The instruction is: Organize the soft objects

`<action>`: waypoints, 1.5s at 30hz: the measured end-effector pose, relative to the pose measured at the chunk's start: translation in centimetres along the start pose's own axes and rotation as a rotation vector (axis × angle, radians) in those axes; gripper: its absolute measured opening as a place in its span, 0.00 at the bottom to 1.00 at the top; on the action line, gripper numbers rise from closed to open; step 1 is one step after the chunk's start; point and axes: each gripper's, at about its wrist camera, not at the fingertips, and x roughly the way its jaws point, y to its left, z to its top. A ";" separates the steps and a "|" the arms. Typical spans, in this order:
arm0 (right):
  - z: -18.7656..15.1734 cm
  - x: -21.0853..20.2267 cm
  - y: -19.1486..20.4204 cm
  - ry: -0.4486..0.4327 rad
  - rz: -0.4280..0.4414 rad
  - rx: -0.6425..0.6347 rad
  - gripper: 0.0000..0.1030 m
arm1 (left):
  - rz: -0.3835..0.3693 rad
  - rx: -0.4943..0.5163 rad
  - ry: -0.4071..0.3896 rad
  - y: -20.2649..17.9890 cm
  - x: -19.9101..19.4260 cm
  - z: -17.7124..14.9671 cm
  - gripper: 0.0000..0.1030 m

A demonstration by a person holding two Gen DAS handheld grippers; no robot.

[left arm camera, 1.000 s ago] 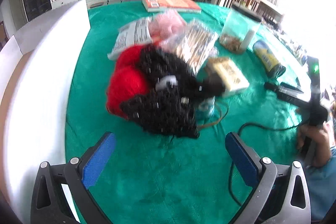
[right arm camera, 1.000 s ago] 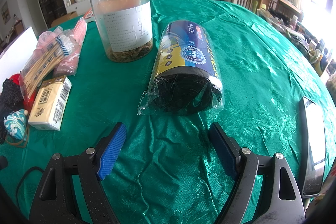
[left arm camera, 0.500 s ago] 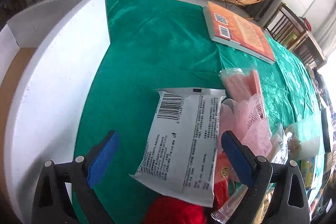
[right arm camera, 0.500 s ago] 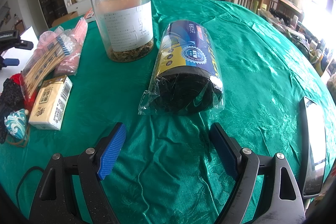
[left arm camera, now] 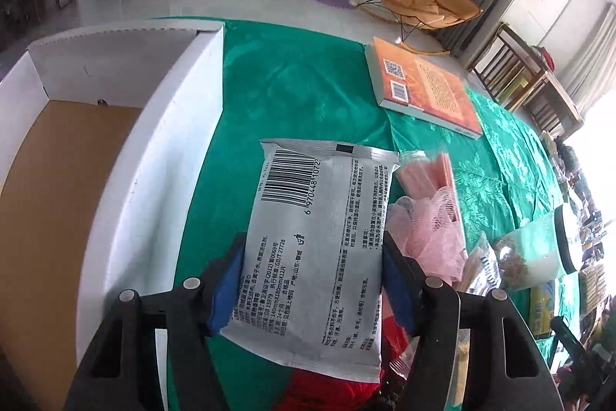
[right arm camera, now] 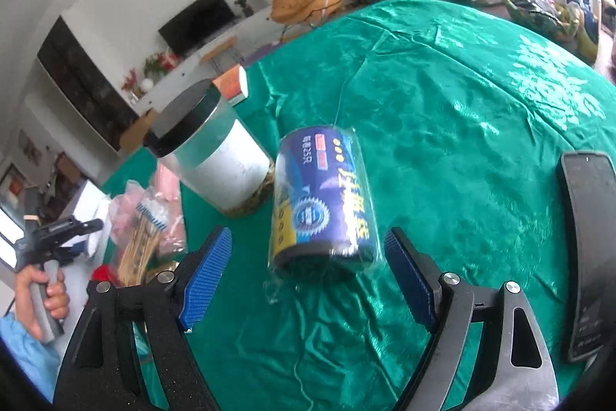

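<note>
— Left wrist view: what fills it, biggest first?
— Glossy green cloth point(left arm camera: 308, 83), white cardboard box point(left arm camera: 127, 160) at left, then a flat silver packet point(left arm camera: 319, 241) at centre; the left gripper point(left arm camera: 312, 280) is closing, blue ribbed pads touching its edges.
— And the right gripper point(right arm camera: 308, 257)?
— Spread wide, empty, before a plastic-wrapped cylindrical roll point(right arm camera: 321, 203).

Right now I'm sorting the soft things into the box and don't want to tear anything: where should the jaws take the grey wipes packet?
Grip the grey wipes packet across its narrow width, on the two long edges near the lower half, coming from its near short end. It lies flat and long, so the sides give. The left gripper already straddles it there, jaws closing, pads about at both edges.
</note>
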 end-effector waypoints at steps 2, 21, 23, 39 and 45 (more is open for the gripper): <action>1.8 3.2 1.2 0.139 -0.051 -0.072 0.82 | -0.034 0.009 -0.017 -0.2 -1.9 0.0 0.62; 1.5 -8.2 23.0 0.077 0.377 -0.395 0.56 | 0.119 -0.079 -0.188 16.2 -19.7 -8.6 0.63; -0.6 -8.6 28.6 0.115 0.501 -0.440 0.56 | 0.174 -0.114 -0.182 18.6 -20.2 -9.9 0.63; -9.1 1.6 32.1 0.205 0.237 -0.686 0.77 | 0.060 -0.149 -0.281 17.5 -20.7 -13.7 1.00; -12.0 6.3 28.7 0.309 0.172 -0.752 0.41 | -0.045 -0.012 -0.253 10.1 -19.6 -14.3 1.00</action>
